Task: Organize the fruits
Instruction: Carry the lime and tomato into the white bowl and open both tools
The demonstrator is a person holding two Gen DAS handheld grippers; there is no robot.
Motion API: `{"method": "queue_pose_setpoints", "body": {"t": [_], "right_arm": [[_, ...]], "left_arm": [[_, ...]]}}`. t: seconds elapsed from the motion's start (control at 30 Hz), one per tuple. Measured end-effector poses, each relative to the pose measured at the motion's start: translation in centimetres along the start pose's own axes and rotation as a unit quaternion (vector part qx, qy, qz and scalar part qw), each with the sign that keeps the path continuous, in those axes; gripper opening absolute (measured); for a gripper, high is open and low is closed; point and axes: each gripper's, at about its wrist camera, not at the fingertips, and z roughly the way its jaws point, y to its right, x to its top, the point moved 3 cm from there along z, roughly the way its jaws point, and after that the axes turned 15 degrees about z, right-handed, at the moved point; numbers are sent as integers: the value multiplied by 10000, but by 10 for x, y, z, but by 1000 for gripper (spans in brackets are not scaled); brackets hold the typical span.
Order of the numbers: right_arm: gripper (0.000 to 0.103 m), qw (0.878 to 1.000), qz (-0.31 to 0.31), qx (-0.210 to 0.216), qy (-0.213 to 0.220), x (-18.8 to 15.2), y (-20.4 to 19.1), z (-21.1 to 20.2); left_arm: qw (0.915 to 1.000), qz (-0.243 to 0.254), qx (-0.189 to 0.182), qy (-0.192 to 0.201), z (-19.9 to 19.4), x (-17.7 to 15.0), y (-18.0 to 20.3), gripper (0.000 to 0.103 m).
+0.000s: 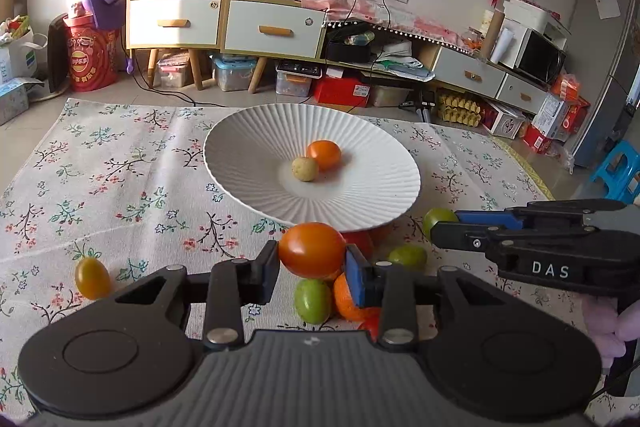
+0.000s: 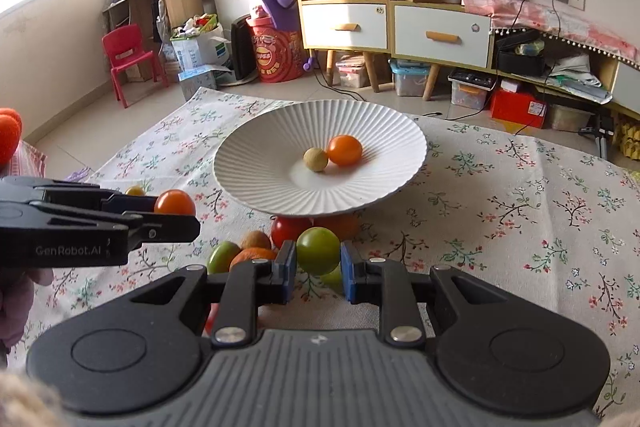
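A white ribbed plate (image 1: pixel 240 131) (image 2: pixel 256 187) stands on the floral cloth and holds an orange tomato (image 1: pixel 324 154) (image 2: pixel 345 149) and a small beige fruit (image 1: pixel 305 169) (image 2: pixel 316 159). My left gripper (image 1: pixel 312 259) (image 2: pixel 176 213) is shut on another orange tomato (image 1: pixel 310 251) (image 2: pixel 175 202), just in front of the plate. My right gripper (image 2: pixel 318 261) (image 1: pixel 444 225) is shut on a green fruit (image 2: pixel 318 251) (image 1: pixel 438 219) beside it. Loose fruit lies below both grippers: red (image 2: pixel 288 229), brown (image 2: pixel 256 239), green (image 1: pixel 313 301) and orange (image 1: pixel 348 303).
A yellow-orange tomato (image 1: pixel 92 278) lies alone on the cloth (image 2: pixel 520 227) to the left. The plate's near rim overhangs some of the loose fruit. Behind the table stand a shelf unit with drawers (image 1: pixel 176 23), storage boxes and a red child's chair (image 2: pixel 128 59).
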Motion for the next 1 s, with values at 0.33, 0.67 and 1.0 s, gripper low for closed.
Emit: {"method": "queue_pose_setpoints", "body": {"t": [0.33, 0.67, 1.0], "right_arm": [[21, 9978, 667, -31, -52, 43, 20, 46], [21, 9991, 218, -184, -313, 44, 12, 73], [21, 9989, 284, -147, -337, 54, 14, 84]], "left_arm": [[9998, 69, -130, -142, 47, 28, -10, 32], [9993, 49, -95, -352, 75, 30, -14, 32], [9982, 384, -179, -420, 86, 35, -6, 32]]}}
